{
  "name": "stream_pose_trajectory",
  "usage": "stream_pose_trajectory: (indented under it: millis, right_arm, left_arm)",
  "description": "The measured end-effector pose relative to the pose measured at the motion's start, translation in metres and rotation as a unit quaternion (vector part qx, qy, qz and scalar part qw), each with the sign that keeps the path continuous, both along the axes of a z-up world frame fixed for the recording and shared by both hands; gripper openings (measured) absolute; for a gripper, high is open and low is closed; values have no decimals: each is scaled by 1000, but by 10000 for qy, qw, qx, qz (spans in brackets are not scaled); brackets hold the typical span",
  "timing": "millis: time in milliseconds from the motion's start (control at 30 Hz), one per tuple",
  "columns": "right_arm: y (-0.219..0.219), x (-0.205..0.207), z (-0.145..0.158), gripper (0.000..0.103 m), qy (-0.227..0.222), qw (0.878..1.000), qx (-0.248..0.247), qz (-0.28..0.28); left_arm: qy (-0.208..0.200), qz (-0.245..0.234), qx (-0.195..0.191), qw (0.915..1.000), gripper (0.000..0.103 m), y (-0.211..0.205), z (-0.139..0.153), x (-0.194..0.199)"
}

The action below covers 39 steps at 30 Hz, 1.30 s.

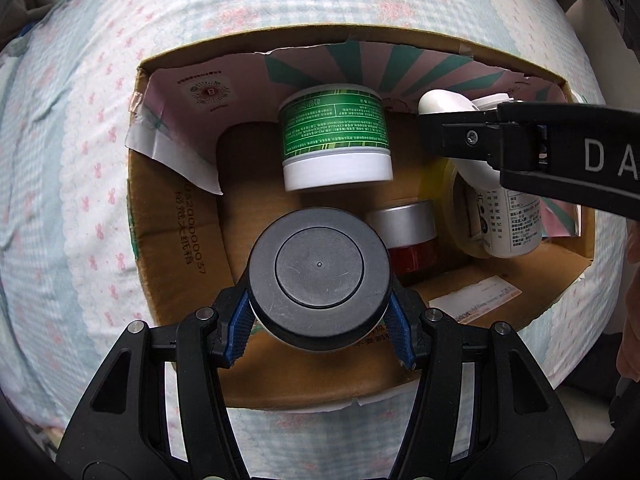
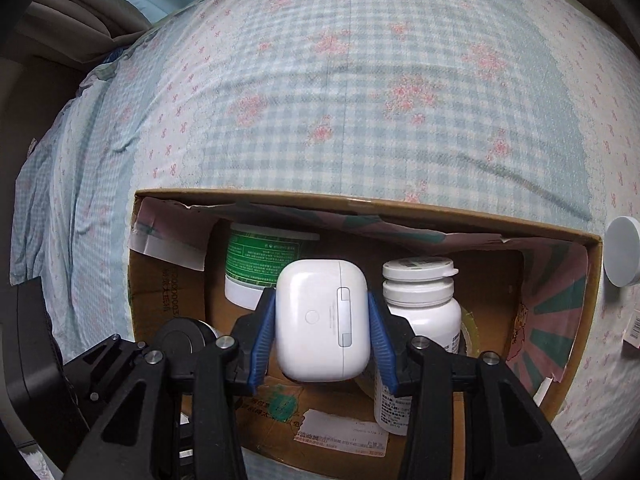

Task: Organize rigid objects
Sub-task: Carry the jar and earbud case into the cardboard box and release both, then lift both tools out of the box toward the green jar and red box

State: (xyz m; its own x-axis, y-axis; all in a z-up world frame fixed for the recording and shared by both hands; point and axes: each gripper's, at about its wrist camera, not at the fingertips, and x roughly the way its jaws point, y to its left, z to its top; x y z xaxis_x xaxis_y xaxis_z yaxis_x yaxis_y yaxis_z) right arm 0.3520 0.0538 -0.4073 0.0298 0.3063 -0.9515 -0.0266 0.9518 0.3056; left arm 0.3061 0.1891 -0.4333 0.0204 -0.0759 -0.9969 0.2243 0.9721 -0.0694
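The left gripper (image 1: 320, 320) clamps a round, matte black lid (image 1: 319, 267); the right gripper (image 2: 322, 340) pinches a glossy white earbud case (image 2: 320, 320) above the cardboard box (image 2: 360, 200).

Cardboard box (image 1: 168, 240), open top, on bed (image 2: 360, 100).
- Free floor: left portion, bare cardboard beside the torn liner flap (image 1: 176, 160).
- Far wall: green-labelled jar (image 1: 336, 136).
- Centre: black-lidded jar (image 1: 319, 278) in left gripper (image 1: 320, 320); silver-lidded red jar (image 1: 406, 236) just right of it.
- Right side: white bottle (image 2: 418, 320), yellow tape roll (image 1: 440, 184), right gripper (image 2: 322, 344) with white earbud case (image 2: 322, 320) above.
- Bed beyond box: open cloth.
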Motion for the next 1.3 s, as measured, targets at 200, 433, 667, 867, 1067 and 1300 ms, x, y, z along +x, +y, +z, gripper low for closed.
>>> stream_pose_trajectory:
  millis: [200, 433, 667, 867, 1067, 1300]
  right_arm:
    - [3, 5, 3, 60, -67, 9999, 117, 7]
    - [1, 4, 14, 103, -205, 9997, 117, 43]
    - [-3, -11, 32, 103, -299, 9995, 70, -29]
    - [-3, -31, 61, 103, -596, 9982, 19, -37]
    - [-1, -58, 107, 103, -943, 9955, -81, -50]
    - [-8, -100, 168, 103, -1281, 9916, -142, -51]
  left_arm:
    - [-287, -165, -130, 9994, 103, -5, 18, -5]
    - [-327, -62, -214, 9992, 103, 1, 32, -11]
    - [-498, -41, -239, 9985, 103, 6, 55, -24]
    - [-782, 19, -243, 9966, 103, 16, 88, -45]
    - [-1123, 179, -295, 9931, 103, 26, 130, -68]
    - [-1629, 241, -466, 9852, 103, 33, 186, -101]
